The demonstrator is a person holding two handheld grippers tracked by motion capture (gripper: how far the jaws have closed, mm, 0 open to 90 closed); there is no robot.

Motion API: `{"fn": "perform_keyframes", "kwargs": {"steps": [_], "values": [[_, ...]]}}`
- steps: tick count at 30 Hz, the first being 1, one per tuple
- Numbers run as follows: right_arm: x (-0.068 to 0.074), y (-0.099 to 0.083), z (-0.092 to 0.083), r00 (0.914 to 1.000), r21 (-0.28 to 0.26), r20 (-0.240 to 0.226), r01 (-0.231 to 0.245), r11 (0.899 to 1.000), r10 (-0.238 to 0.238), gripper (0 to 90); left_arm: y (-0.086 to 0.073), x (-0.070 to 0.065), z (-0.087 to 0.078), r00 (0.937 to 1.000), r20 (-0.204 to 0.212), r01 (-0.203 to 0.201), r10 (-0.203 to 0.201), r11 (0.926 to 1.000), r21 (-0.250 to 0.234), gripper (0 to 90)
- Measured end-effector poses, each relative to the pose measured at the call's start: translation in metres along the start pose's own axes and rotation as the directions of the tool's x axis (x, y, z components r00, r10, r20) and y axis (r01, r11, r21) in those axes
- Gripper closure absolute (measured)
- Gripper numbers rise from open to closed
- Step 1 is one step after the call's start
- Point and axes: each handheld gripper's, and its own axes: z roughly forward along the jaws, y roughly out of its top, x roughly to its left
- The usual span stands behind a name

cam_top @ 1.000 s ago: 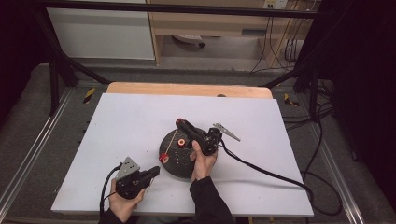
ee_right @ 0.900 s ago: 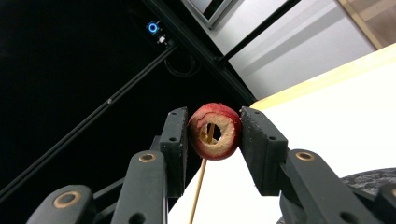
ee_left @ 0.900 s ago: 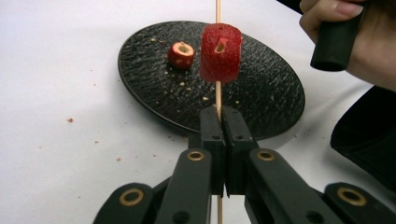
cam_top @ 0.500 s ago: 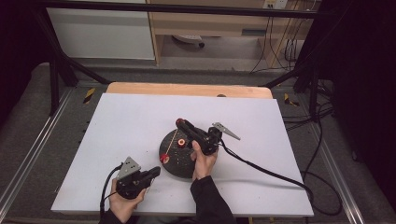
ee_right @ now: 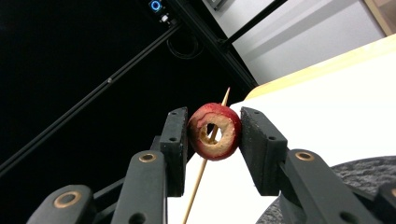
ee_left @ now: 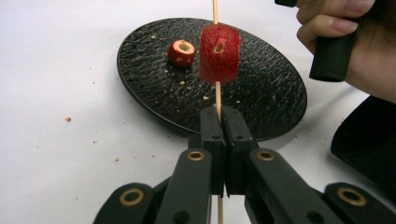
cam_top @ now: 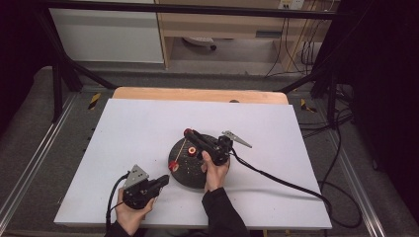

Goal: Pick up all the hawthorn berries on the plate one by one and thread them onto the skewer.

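The things are carried by a table [cam_top: 128, 128] whose top is covered with a white sheet, while a strip of bare wood is left showing along the far edge. A round black plate [cam_top: 190, 173] with a rough, ridged surface is set directly on the white sheet, a little toward the near side of the middle, and a black cable [cam_top: 276, 180] is laid across the sheet from beside the plate toward the near right corner. Small brown crumbs [ee_left: 68, 119] are scattered on the white surface just beside the plate.
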Motion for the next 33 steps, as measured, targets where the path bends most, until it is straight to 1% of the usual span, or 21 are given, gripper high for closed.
{"fn": "perform_keyframes", "kwargs": {"steps": [1, 6, 7, 21, 25, 26, 33], "values": [[0.001, -0.001, 0.000, 1.0000, 0.002, 0.000, 0.002, 1.000, -0.002, 63.5, 0.000, 0.000, 0.000, 0.9999, 0.007, 0.009, -0.009, 1.0000, 0.001, 88.5], [0.004, -0.006, -0.003, 0.9999, 0.020, -0.005, 0.012, 1.000, -0.012, 63.4, 0.003, 0.000, 0.002, 1.0000, 0.001, 0.006, -0.006, 1.0000, -0.002, 88.4], [0.004, -0.007, -0.003, 0.9999, 0.021, -0.006, 0.010, 1.000, -0.010, 63.4, 0.004, 0.000, 0.003, 0.9999, 0.006, 0.011, -0.011, 0.9999, -0.001, 88.4], [0.011, -0.017, -0.010, 0.9994, 0.076, -0.021, 0.028, 0.997, -0.026, 63.3, 0.022, -0.001, 0.012, 1.0000, 0.006, -0.008, 0.008, 0.9999, -0.009, 88.4], [0.012, -0.019, -0.011, 0.9993, 0.086, -0.023, 0.033, 0.996, -0.031, 63.2, 0.025, -0.001, 0.013, 0.9999, 0.001, -0.013, 0.013, 0.9998, -0.012, 88.4], [0.012, -0.020, -0.011, 0.9992, 0.088, -0.024, 0.033, 0.996, -0.031, 63.2, 0.026, -0.001, 0.014, 0.9999, 0.007, -0.010, 0.010, 0.9999, -0.010, 88.4], [0.013, -0.023, -0.012, 0.9993, 0.103, -0.025, 0.031, 0.994, -0.029, 63.2, 0.026, -0.001, 0.016, 0.9999, 0.009, -0.009, 0.009, 0.9999, -0.012, 88.4]]}}
